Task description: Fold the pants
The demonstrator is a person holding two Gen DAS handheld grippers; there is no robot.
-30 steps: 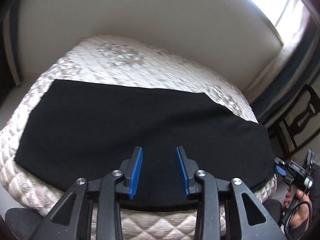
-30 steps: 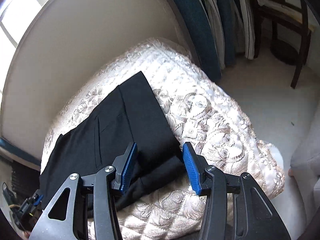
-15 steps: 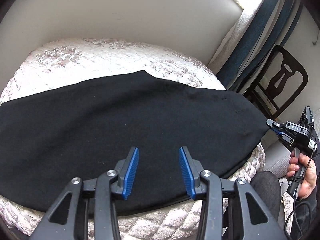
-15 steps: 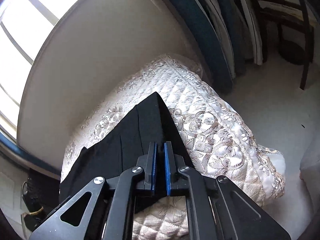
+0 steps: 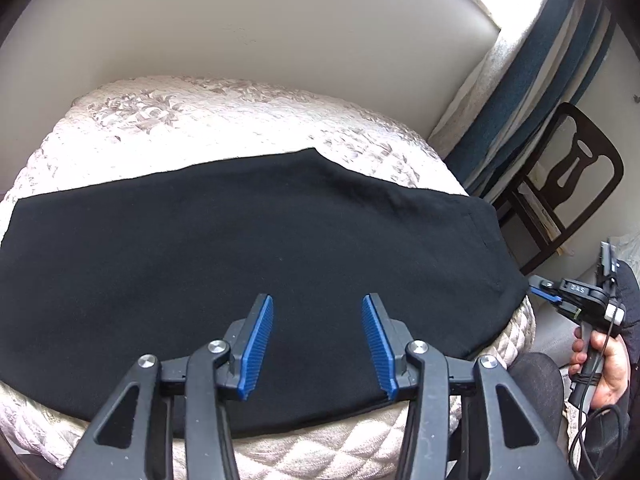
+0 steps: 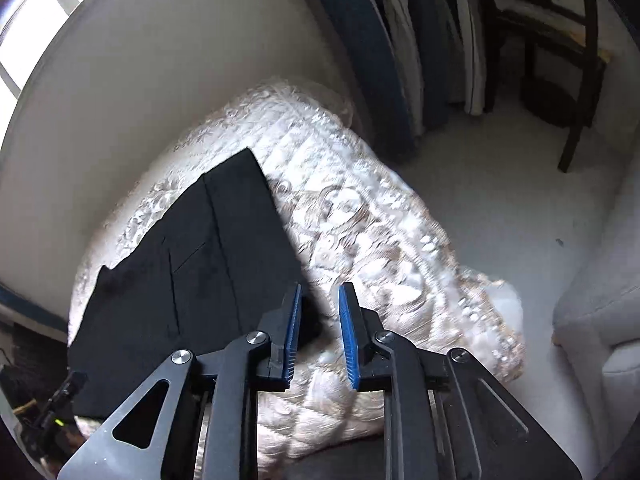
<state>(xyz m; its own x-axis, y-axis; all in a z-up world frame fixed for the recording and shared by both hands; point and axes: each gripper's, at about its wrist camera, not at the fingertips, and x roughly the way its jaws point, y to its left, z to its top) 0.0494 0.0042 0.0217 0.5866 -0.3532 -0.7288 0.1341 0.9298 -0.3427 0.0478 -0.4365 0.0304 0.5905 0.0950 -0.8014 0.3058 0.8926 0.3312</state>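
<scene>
Seen from the left wrist, the black pants [image 5: 256, 264] lie flat across the quilted bedspread [image 5: 224, 120], reaching nearly from its left edge to its right. The left gripper [image 5: 318, 344] hangs over their near edge, its jaws apart and just widened, pressing on nothing. At far right a hand [image 5: 600, 364] holds the right gripper [image 5: 545, 293].

From the right wrist, the right gripper's jaws, just reopened, stand slightly parted at the pants' near right corner, gripping no cloth. A dark chair [image 6: 560, 40] stands well apart, far right.
</scene>
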